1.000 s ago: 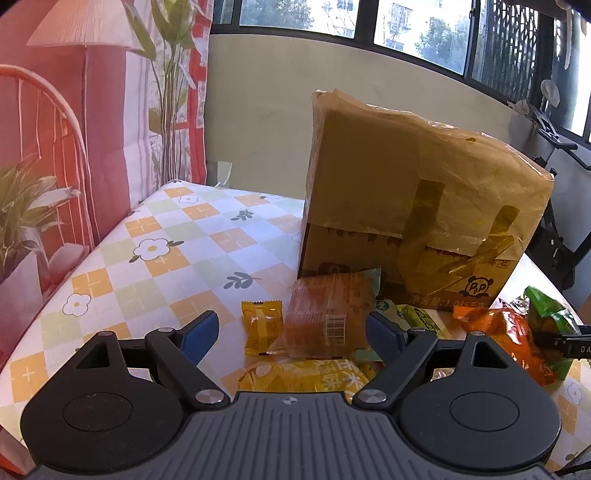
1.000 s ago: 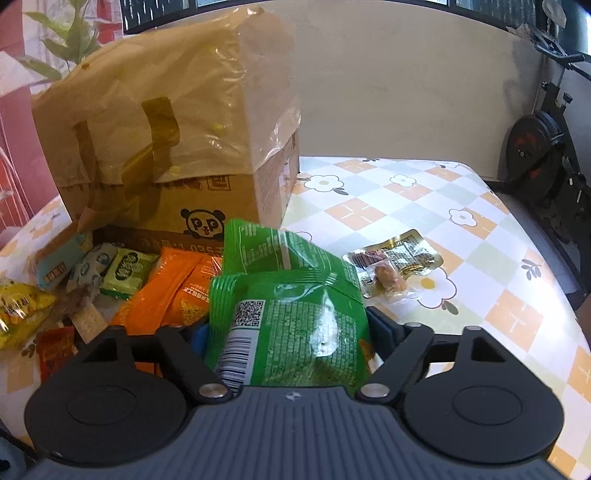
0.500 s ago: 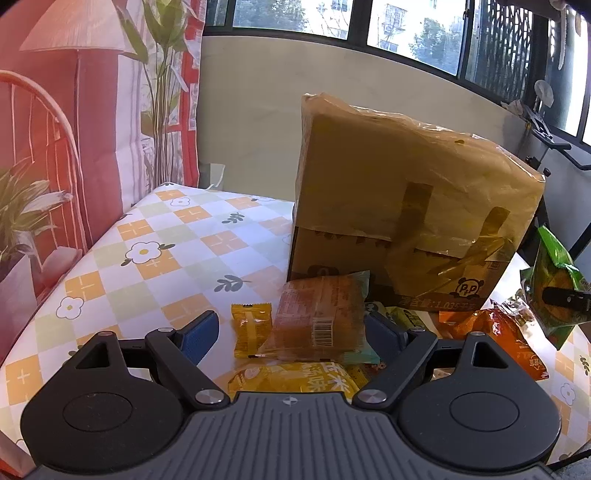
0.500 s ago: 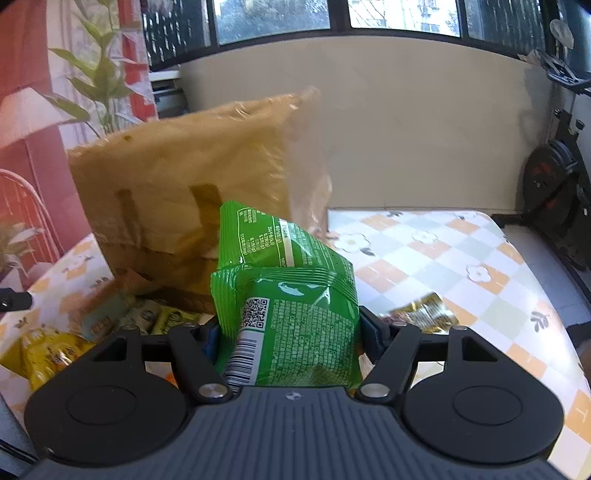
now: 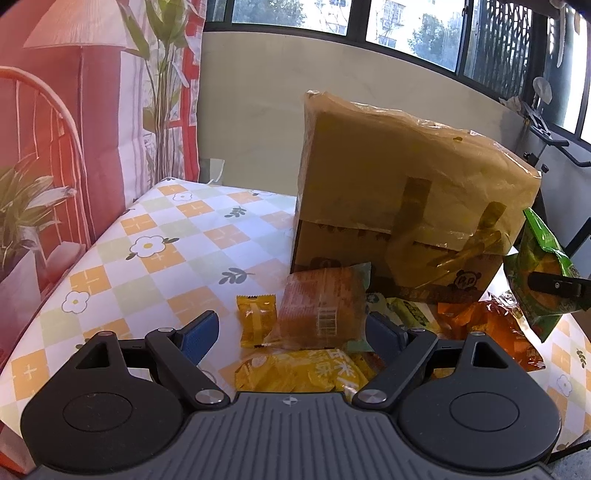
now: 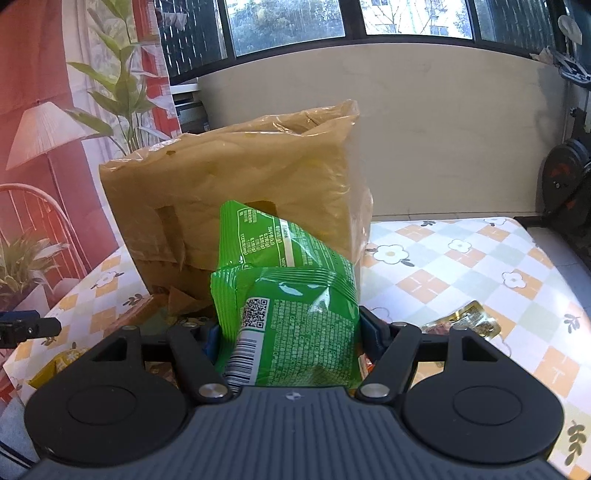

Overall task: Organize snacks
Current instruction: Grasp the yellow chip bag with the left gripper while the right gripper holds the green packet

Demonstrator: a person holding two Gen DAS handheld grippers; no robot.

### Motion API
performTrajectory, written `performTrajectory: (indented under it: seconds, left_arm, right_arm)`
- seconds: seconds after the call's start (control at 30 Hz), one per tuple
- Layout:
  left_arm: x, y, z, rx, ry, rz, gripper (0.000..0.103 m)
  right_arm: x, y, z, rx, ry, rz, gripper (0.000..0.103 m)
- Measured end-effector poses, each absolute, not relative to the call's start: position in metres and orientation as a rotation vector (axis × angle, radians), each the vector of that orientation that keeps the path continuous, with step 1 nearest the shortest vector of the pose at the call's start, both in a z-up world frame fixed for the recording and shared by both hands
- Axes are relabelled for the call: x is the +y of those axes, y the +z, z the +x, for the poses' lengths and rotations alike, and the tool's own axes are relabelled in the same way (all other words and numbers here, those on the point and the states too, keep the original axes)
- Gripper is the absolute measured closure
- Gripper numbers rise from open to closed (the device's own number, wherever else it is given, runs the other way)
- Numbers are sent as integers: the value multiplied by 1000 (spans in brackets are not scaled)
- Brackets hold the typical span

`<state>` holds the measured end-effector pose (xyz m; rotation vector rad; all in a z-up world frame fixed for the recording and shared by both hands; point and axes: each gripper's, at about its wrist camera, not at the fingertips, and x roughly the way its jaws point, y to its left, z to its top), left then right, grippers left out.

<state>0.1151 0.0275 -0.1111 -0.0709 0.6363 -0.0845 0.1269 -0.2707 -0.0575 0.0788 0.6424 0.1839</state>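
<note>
Checkered flower-print tablecloth, red lamp-and-plant wall hanging on the left, exercise bike off right, windows behind.

So the green snack bag is up off the table, pinched in my right gripper, crinkly and shiny, barcode and QR code facing me, top end tilted toward the box. That box is cardboard, wrapped in yellowish plastic with tape strips, standing mid-table. Piled against its front: a brownish see-through pack leaning upright, a small yellow packet beside it, a yellow bag lying flat and an orange bag flat toward the right edge.
</note>
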Motion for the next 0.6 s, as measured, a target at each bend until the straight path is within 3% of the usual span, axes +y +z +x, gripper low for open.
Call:
performTrajectory:
  seconds: [0.6]
  left_arm:
    - [59, -107, 96, 700, -62, -191, 15]
  right_arm:
    - [-264, -66, 109, 634, 226, 119, 33]
